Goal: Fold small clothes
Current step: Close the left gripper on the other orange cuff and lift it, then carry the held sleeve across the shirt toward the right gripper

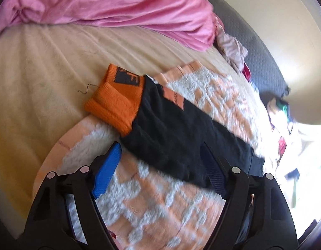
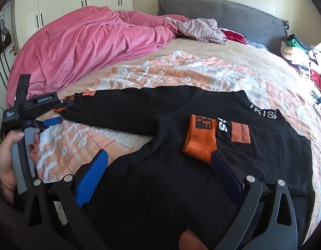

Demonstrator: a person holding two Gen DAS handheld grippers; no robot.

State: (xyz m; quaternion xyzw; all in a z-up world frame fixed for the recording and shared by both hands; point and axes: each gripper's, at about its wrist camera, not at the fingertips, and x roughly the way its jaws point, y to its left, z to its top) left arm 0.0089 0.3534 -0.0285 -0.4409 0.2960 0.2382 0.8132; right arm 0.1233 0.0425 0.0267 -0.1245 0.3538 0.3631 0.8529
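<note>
A small black sweatshirt (image 2: 152, 179) with orange cuffs lies on an orange-and-white towel (image 2: 181, 70) on the bed. One sleeve is folded across the body, its orange cuff (image 2: 198, 137) near the collar. The other sleeve (image 1: 170, 129) stretches left, ending in an orange cuff (image 1: 116, 102). My left gripper (image 1: 160, 156) is open, its fingers on either side of that sleeve just above it; it also shows in the right wrist view (image 2: 60, 112). My right gripper (image 2: 158, 160) is open and empty over the sweatshirt's body.
A pink blanket (image 2: 73, 48) is heaped at the bed's far left. A grey headboard (image 2: 233, 20) and crumpled clothes (image 2: 200, 29) lie at the back. A pile of clothes (image 2: 301, 56) sits at the right edge. A thin wire (image 1: 87, 88) lies on the beige sheet (image 1: 46, 73).
</note>
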